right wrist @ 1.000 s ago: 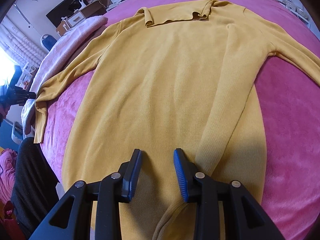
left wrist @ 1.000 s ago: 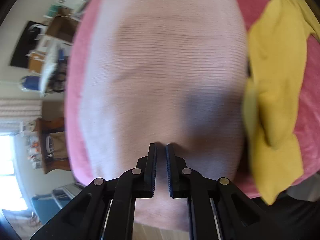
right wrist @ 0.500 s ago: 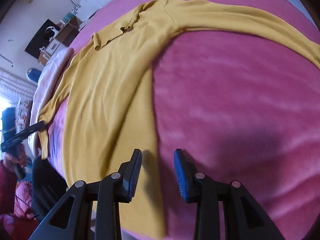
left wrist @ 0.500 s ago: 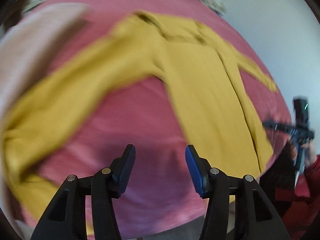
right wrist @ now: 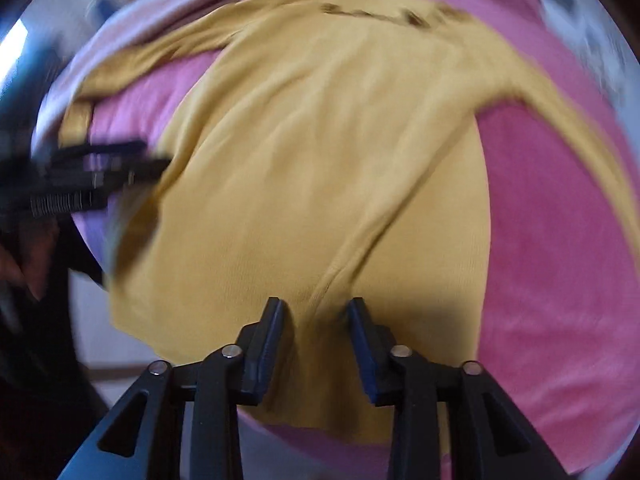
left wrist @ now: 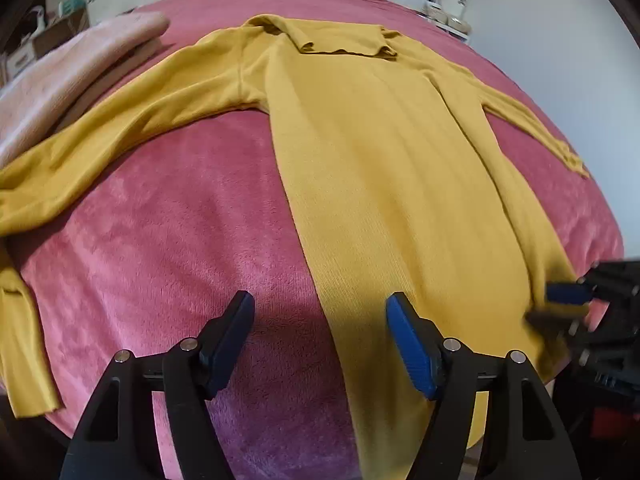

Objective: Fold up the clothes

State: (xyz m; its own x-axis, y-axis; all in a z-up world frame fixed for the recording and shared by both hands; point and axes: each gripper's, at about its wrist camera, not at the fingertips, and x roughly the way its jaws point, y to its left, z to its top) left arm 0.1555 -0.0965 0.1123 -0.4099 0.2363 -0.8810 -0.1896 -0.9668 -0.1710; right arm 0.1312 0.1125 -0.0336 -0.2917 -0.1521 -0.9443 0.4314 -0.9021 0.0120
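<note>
Pink plush bedspread (left wrist: 168,240) covers the whole bed and fills most of both views. Long mustard-yellow knit sweater (left wrist: 380,168) lies flat on it, collar at the far end, hem at the near edge, both sleeves spread out to the sides; the left sleeve runs off toward the bed's left edge and drapes over it. Folded pale-pink knit garment (left wrist: 68,80) sits far left, just beside that sleeve. Left gripper (left wrist: 320,334), black frame with blue pads, is spread wide and holds nothing; it hangs over the sweater's left hem edge, one finger over bedspread, the other over yellow knit. Right gripper (right wrist: 316,336) is at the sweater's near right hem corner, jaws partly apart with a raised ridge of yellow fabric between them. The right wrist view is motion-blurred, so whether the pads touch the cloth is not clear.
</note>
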